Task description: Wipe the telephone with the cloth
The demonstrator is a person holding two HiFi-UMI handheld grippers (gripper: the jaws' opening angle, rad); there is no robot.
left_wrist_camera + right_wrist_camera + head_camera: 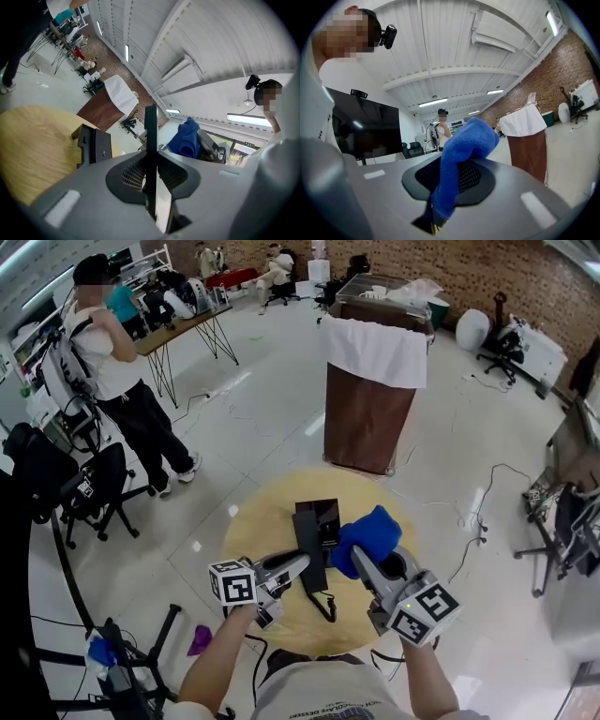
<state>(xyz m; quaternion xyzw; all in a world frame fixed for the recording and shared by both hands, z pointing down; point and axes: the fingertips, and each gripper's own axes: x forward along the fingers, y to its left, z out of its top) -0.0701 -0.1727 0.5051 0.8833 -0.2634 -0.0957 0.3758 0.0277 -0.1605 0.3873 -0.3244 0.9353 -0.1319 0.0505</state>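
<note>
Left gripper (302,564) clamped on handset (311,554), edge-on in left gripper view, base (91,145) left of it. Right gripper (361,559) clamped on cloth (367,531). Cord (324,606) seen from head view only.

plenty of bare worktop (255,521) left of the telephone (317,519), cloth (368,531) crowding its right side, cord (324,604) looping across the near edge, brown bin (366,413) well beyond

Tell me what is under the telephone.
The telephone stands on a round yellow table. The tabletop directly beneath it is covered, so it cannot be seen.
</note>
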